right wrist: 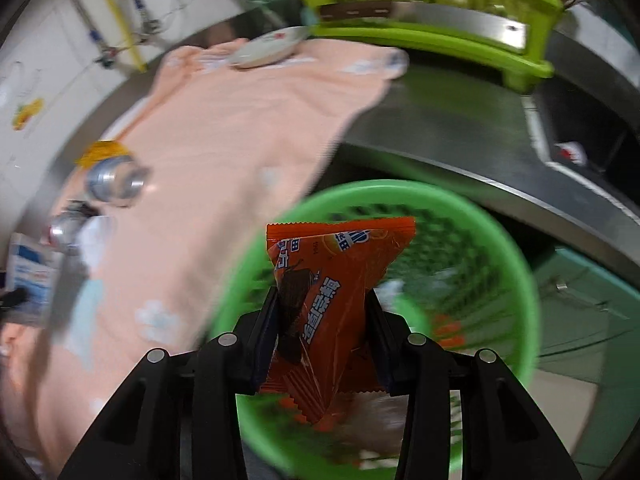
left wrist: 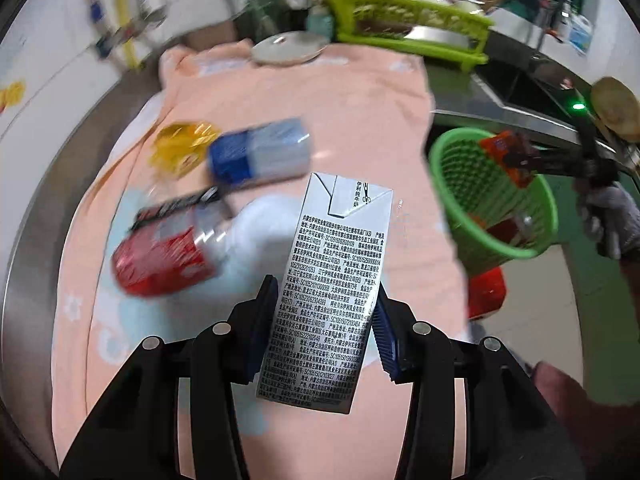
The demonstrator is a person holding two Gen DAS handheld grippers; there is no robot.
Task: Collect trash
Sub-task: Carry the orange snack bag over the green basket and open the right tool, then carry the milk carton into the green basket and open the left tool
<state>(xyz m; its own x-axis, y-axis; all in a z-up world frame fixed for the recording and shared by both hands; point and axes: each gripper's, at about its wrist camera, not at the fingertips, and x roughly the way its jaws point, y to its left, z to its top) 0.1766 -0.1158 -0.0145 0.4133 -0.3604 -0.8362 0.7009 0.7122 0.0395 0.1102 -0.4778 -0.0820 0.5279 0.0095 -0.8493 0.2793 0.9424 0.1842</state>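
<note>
Here, milk carton (left wrist: 328, 292) clamped between left jaws, orange wrapper (right wrist: 332, 304) pinched in right jaws, seemingly over green basket (right wrist: 516, 264).

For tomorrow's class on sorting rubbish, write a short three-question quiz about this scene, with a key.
1. True or false: the left tool holds a silver milk carton.
2. What does the right tool hold? A) a red can B) an orange snack wrapper C) a plate
3. Fill in: the orange snack wrapper hangs over the green ____.

Key:
1. True.
2. B.
3. Basket. The red can and blue can lie on the pink towel.
</note>
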